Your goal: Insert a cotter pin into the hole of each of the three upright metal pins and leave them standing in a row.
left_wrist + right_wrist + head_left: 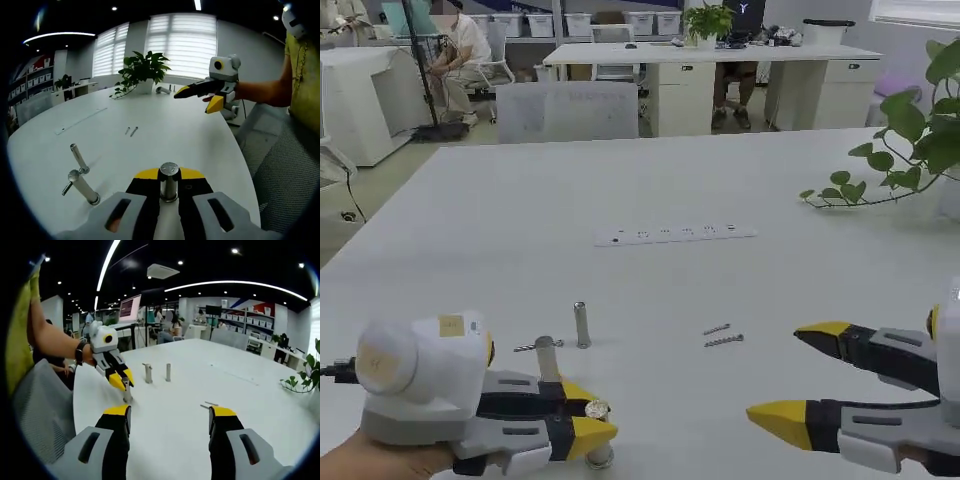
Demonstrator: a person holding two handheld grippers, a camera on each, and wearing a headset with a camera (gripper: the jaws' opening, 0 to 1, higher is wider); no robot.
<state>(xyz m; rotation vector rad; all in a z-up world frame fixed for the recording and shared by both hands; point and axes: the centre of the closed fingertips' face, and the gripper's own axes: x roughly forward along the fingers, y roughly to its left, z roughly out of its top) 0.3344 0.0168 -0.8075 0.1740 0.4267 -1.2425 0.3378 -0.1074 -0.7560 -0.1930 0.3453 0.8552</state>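
Head view looks across a broad white table (pixel 770 180) with a flush power strip (pixel 675 234) just above centre and a leafy plant (pixel 910 150) reaching in at 3 o'clock. Beyond the table, at 12 o'clock, the office holds white desks (pixel 800 52), and a seated person (pixel 460 60) is at 11 o'clock. In the left gripper view, window blinds (pixel 185 45) close off the room at 12 o'clock. The left gripper (pixel 592 425) lies at 7 o'clock in the head view, its jaws clamped across the nearest metal pin (pixel 597 408). That pin stands on the table with its long axis vertical and its round head just above the jaws. Beyond it, toward 12 o'clock, the middle metal pin (pixel 548 365) also stands vertical. A cotter pin (pixel 528 347) sits crosswise near its top, lying horizontal and sticking out toward 9 o'clock. The far metal pin (pixel 582 324) stands upright just past that, apart from the other two. Two loose cotter pins (pixel 724 341) lie flat on the table at 5 o'clock from centre, side by side, their long axes running from 8 to 2 o'clock. The right gripper (pixel 774 371) hovers at 4 o'clock, its jaws spread wide apart and pointing toward 9 o'clock, well clear of the pins.
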